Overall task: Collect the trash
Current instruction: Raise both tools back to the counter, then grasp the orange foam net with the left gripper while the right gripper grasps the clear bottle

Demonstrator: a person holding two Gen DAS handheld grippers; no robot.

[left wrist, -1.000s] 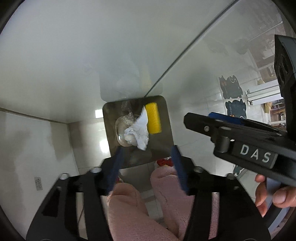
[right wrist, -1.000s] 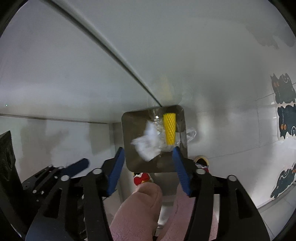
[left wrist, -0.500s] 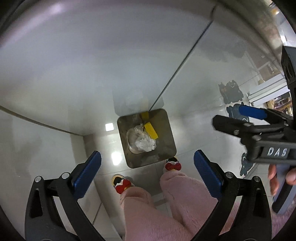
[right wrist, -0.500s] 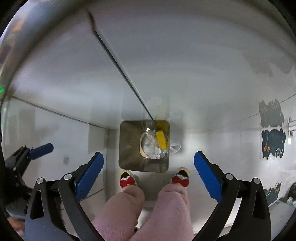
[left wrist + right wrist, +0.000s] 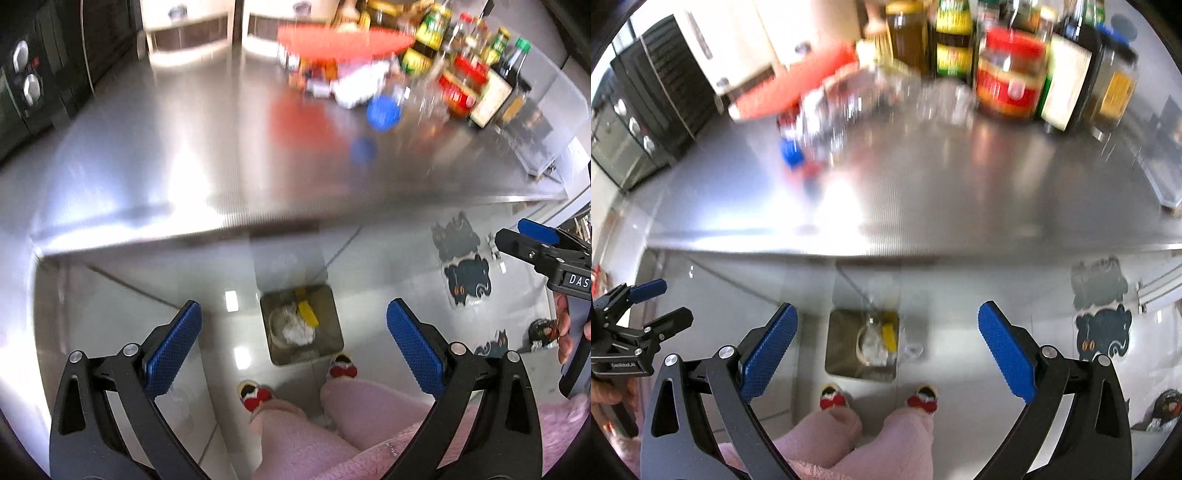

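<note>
A square metal bin (image 5: 325, 314) (image 5: 842, 343) stands on the floor under the steel counter, by the person's feet. Inside lie crumpled white tissue (image 5: 297, 334) (image 5: 873, 349), a yellow piece (image 5: 308, 317) (image 5: 889, 336) and clear plastic. My left gripper (image 5: 295, 350) is open and empty, high above the bin. My right gripper (image 5: 888, 354) is open and empty too, also high above it. On the counter (image 5: 147, 155) (image 5: 960, 184) lies a crushed clear bottle with a blue cap (image 5: 382, 112) (image 5: 792, 153), blurred.
Jars and sauce bottles (image 5: 461, 74) (image 5: 1008, 74) crowd the counter's back, with a red board (image 5: 343, 40) (image 5: 783, 92) and a black oven (image 5: 29, 81) (image 5: 646, 122) at left. Cat stickers (image 5: 465, 277) (image 5: 1102, 328) mark the floor at right.
Both grippers opened wide and rose away from the bin. The views tilted up, so the counter top with its bottles came into sight.
</note>
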